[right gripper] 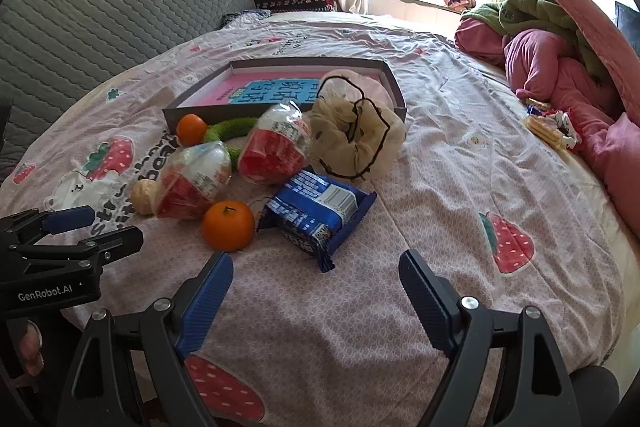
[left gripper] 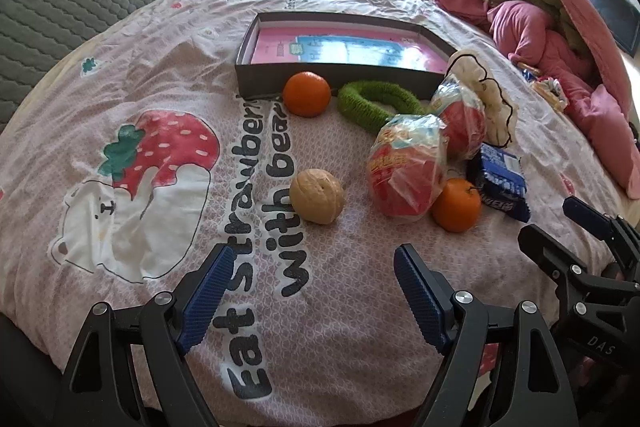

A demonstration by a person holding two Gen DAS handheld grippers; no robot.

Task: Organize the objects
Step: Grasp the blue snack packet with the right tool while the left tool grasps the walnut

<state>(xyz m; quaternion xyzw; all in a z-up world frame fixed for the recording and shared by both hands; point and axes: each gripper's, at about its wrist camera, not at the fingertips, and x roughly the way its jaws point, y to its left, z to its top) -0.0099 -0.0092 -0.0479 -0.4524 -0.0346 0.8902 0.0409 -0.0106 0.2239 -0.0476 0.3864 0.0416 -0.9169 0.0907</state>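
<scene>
Left wrist: left gripper [left gripper: 314, 301] agape, empty; walnut [left gripper: 317, 196] ahead. Right gripper [right gripper: 316, 301] agape; orange [right gripper: 228, 225], blue packet [right gripper: 316, 213] ahead.

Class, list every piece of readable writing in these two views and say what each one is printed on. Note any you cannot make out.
"Eat strawberry with bear" on the bedsheet, partly hidden by the far orange.
"GenRobot.AI" on the left gripper body.
"DAS" on the right gripper body.
Blue snack packet: print too blurred.
Two bagged red fruits: labels unreadable.
Pink and blue sheet in the box: characters unreadable.

Orange tangerines [left gripper: 307, 94], strawberry-print bedspread [left gripper: 160, 147]
</scene>
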